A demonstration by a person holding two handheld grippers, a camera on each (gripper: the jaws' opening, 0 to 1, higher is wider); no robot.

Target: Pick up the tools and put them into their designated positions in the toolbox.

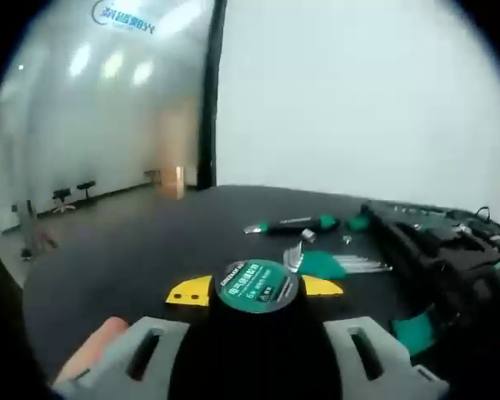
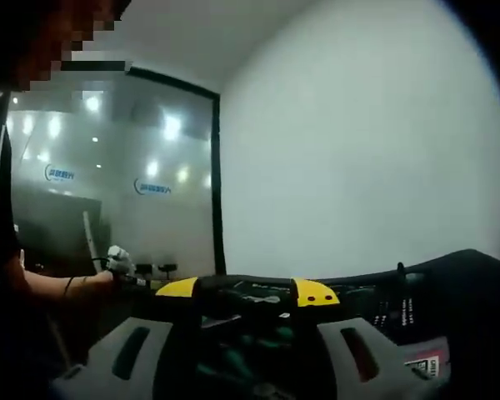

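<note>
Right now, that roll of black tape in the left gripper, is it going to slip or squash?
The tape roll looks like a firm round ring, so it probably won't squash. The left gripper spans it edge to edge between the yellow tips, so it seems secure. Set on its edge on the black table, it could roll.

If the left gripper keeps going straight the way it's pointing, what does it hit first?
The left gripper is shut on a round black tape roll with a green label. Straight ahead, probably the green-handled hex keys on the black table; depth is unclear.
</note>
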